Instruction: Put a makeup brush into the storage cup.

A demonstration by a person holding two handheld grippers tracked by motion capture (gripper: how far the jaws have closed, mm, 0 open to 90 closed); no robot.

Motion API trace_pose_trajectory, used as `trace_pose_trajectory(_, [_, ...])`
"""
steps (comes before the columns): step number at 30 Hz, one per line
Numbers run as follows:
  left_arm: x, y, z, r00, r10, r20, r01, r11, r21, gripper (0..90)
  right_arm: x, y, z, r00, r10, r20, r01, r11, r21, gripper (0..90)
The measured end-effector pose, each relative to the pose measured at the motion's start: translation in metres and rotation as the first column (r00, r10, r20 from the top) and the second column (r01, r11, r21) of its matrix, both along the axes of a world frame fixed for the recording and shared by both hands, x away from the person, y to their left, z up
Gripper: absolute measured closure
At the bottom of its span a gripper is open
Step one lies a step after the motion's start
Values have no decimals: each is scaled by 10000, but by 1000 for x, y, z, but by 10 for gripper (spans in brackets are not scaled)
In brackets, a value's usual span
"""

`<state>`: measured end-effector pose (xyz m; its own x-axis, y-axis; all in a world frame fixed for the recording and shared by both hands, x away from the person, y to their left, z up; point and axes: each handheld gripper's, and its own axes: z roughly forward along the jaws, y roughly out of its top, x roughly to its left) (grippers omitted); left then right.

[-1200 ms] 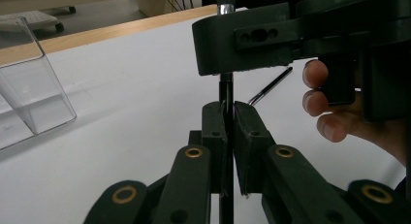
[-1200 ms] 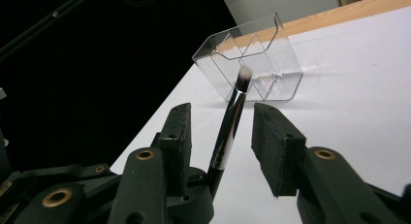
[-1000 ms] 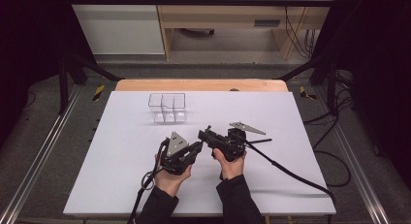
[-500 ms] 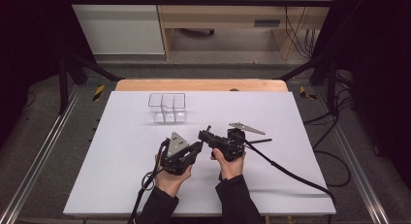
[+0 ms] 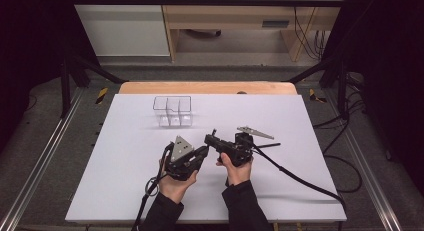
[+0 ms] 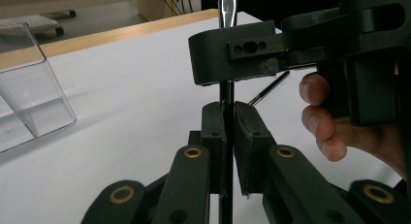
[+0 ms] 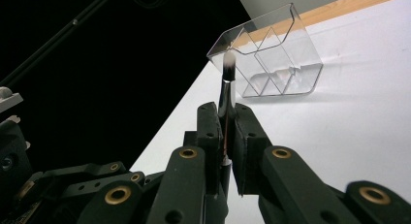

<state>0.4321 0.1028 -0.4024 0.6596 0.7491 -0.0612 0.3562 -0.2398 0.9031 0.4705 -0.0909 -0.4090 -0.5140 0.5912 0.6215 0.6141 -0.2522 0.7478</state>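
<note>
brush | thin, black handle, pale bristles | upright, off table

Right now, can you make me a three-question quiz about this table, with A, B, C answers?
1. Where does the clear box stand?
A. on the far part of the white table, beyond the grippers
B. between the person's sleeves
C. on the floor

2. How many compartments does the clear box have?
A. one
B. three
C. six

3. What are the right gripper and the left gripper doing?
A. both wide open
B. both shut on the thin brush
C. holding the box

Answers:
1 A, the high view shows it farther up the table than both hands.
2 B, two dividers split it in three.
3 B, each gripper view shows pads pressed on the brush's handle.
</note>
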Motion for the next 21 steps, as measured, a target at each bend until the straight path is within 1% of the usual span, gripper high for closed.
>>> trace_pose_trajectory(1, [0, 0, 0, 10000, 32, 6, -32, 10000, 28, 811, 0, 0, 0, 10000, 5, 13, -5, 10000, 3, 839])
trace_pose_trajectory(2, [0, 0, 0, 10000, 73, 14, -73, 10000, 63, 761, -1, 0, 0, 10000, 10, 24, -10, 10000, 4, 839])
trace_pose_trajectory(3, [1, 0, 0, 10000, 51, -74, -50, 9998, 181, 715, -1, 0, 0, 10000, -1, 78, 1, 10000, -33, 839])
trace_pose_trajectory(4, [1, 0, 0, 9999, 53, -90, -51, 9998, 214, 684, -1, 0, 1, 9998, -27, 188, 29, 9999, -121, 839])
trace_pose_trajectory(6, [2, -1, -1, 9998, 64, -180, -58, 9994, 345, 641, -2, -1, 1, 9996, -21, 284, 26, 9999, -148, 839])
trace_pose_trajectory(8, [4, -2, -1, 9997, 28, -256, -17, 9990, 445, 627, -2, -1, 1, 9992, 41, 387, -33, 9998, -199, 839])
trace_pose_trajectory(9, [4, -3, -1, 9996, -21, -295, 36, 9987, 507, 626, -3, -1, 2, 9992, 51, 400, -42, 9997, -226, 839])
trace_pose_trajectory(12, [6, -6, -1, 9992, -104, -398, 129, 9979, 631, 644, -4, -1, 1, 9979, 182, 625, -163, 9994, -308, 839])
trace_pose_trajectory(17, [9, -11, -1, 9986, -200, -484, 234, 9973, 696, 706, -5, -1, 0, 9948, 436, 921, -393, 9981, -477, 839])
trace_pose_trajectory(19, [9, -11, 0, 9985, -224, -490, 257, 9973, 689, 735, -6, -1, 0, 9943, 451, 962, -405, 9979, -498, 839])
trace_pose_trajectory(21, [9, -12, 1, 9983, -239, -540, 270, 9980, 577, 767, -6, -1, 0, 9938, 472, 1009, -423, 9979, -498, 839])
